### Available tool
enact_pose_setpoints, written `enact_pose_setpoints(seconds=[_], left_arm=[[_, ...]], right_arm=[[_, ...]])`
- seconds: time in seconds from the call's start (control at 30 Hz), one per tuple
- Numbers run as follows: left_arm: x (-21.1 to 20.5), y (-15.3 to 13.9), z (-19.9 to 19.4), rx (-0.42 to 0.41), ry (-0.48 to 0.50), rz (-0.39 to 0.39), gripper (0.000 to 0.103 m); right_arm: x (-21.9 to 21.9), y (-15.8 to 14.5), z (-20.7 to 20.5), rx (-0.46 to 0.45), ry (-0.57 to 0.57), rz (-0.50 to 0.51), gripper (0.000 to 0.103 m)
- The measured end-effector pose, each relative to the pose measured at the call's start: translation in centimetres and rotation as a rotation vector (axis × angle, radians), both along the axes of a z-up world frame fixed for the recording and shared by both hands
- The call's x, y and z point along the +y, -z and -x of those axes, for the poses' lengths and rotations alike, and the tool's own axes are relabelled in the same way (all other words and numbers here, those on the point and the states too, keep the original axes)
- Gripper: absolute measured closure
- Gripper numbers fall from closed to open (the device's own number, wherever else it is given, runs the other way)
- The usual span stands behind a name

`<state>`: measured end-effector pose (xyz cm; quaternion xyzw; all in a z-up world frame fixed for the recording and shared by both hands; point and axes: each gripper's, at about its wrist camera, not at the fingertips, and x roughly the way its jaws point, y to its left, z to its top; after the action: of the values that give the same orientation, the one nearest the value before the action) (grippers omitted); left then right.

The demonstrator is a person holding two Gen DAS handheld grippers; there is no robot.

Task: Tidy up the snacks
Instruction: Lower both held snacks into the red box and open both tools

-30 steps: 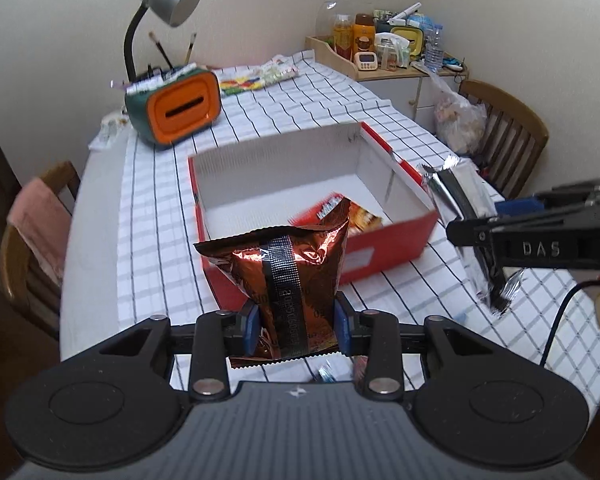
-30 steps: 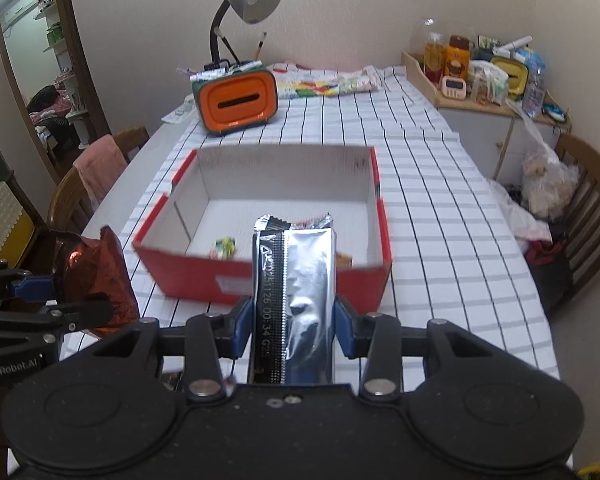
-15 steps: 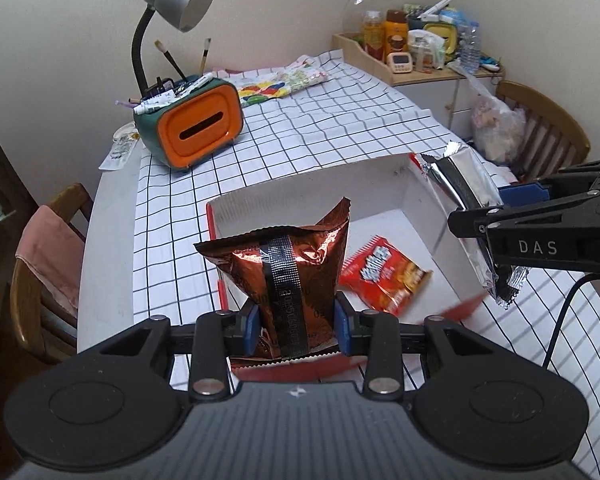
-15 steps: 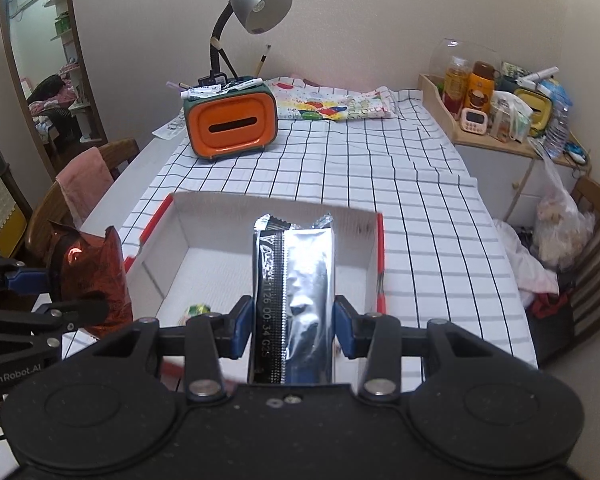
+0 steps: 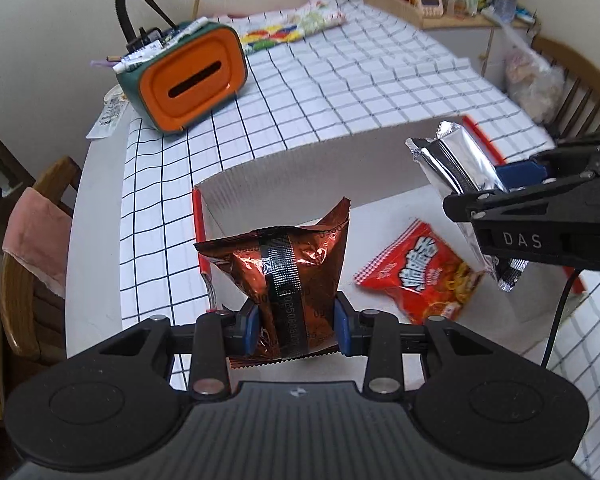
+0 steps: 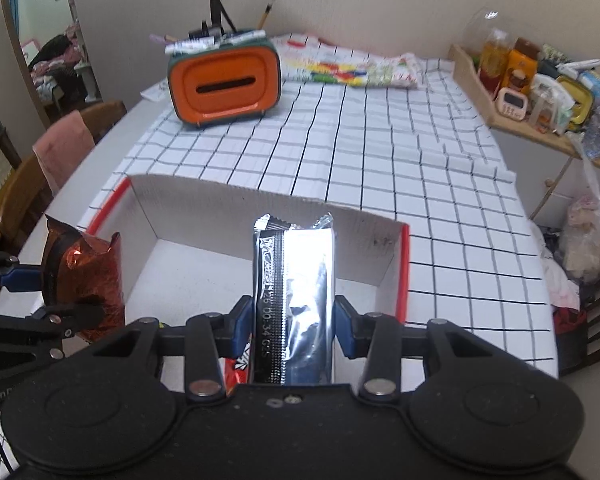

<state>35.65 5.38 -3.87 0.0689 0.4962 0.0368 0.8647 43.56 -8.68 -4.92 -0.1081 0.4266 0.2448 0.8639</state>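
Observation:
My left gripper is shut on a copper-brown foil snack bag and holds it upright over the left part of a white cardboard box with red rim. My right gripper is shut on a silver foil snack bag and holds it over the box's right part. The silver bag also shows in the left wrist view, and the brown bag in the right wrist view. A red snack packet lies flat on the box floor.
An orange and green tissue box with pens and a lamp stands at the table's far left. A folded colourful cloth lies at the back. A cluttered side shelf and wooden chairs flank the checked table.
Both grippers moved forward and now hang over the box's inside, each still holding its bag. The view looks more steeply down into the box.

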Motion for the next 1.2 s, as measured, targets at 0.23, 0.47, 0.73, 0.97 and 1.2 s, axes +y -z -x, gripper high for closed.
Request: enact_pose_setpoints(seconds=[0.23,0.47,0.73,0.97,1.2], left_arm=[[-0.5,2.2,-2.6,0.068,0.007,-0.046,0.067],[-1.4,3.6,-4.4,0.132,0.04,-0.082,0.067],[-1.1,5.1,-5.8,0.192,0.016,-0.1,0.067],[-1.2,5.2,-6.0,0.196,0.016,-0.129,0.067],[-1.1,4.2,-5.4,0.162,0.011,-0.115,0.066]], right_arm=[[1.5,2.4,-2.7,0.065,-0.035,0.047,0.061],[2.7,4.3,-4.1,0.117,-0.065,0.088,0.061],[3.4,5.4,-4.8,0.161,-0.079,0.124,0.062],[3.1,5.5,-4.9,0.152,-0.068,0.115,0.062],[2.7,4.3,-4.1,0.14,-0.057,0.097,0.061]])
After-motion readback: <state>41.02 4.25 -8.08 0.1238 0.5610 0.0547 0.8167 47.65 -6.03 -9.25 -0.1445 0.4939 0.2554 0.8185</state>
